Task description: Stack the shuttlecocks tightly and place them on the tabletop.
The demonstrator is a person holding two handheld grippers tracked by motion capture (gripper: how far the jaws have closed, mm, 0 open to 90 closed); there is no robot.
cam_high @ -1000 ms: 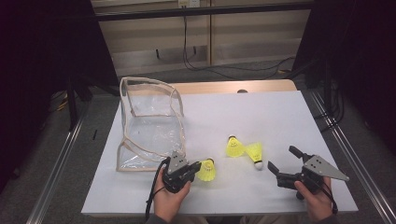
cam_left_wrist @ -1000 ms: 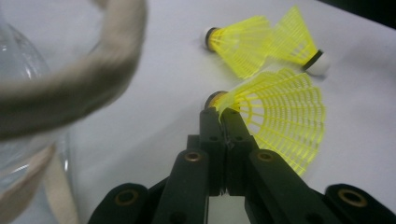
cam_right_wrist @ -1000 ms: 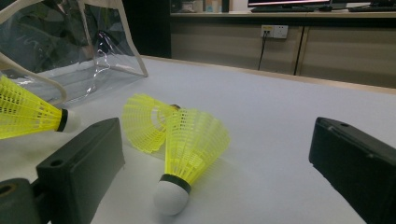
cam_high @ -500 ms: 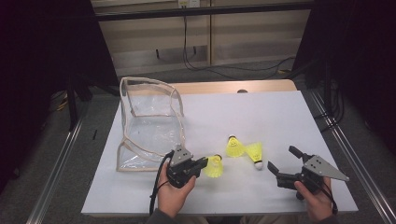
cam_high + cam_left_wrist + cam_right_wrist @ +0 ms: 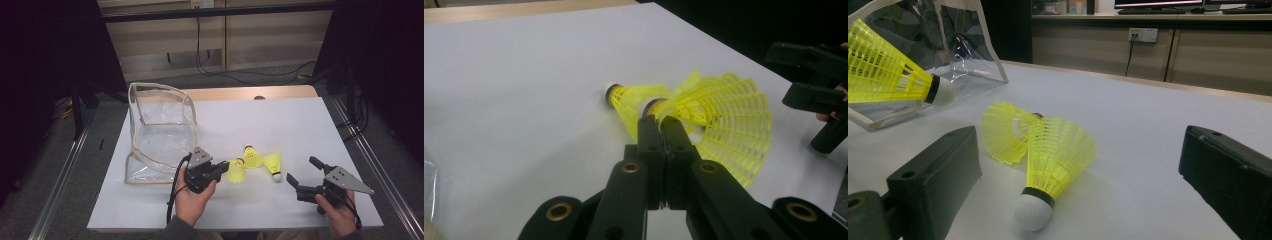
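Observation:
Three yellow plastic shuttlecocks are in play. My left gripper (image 5: 224, 170) (image 5: 659, 124) is shut on one shuttlecock (image 5: 236, 171) (image 5: 729, 120) and holds it just off the white table top; in the right gripper view this held shuttlecock (image 5: 888, 75) hangs at the upper left, cork to the right. Two more shuttlecocks (image 5: 252, 157) (image 5: 273, 165) lie touching each other just right of it. My right gripper (image 5: 302, 175) (image 5: 1080, 150) stands open at the front right, jaws wide, facing the nearer shuttlecock (image 5: 1055, 155) whose white cork points toward it.
A clear plastic bag (image 5: 160, 132) with beige trim stands open at the left of the white table cover (image 5: 280, 120). Metal rails run along both table sides. A dark floor with cables lies beyond the far edge.
My left gripper has carried its shuttlecock a little right and away from the front edge, closer to the other two. The right gripper has stayed put.

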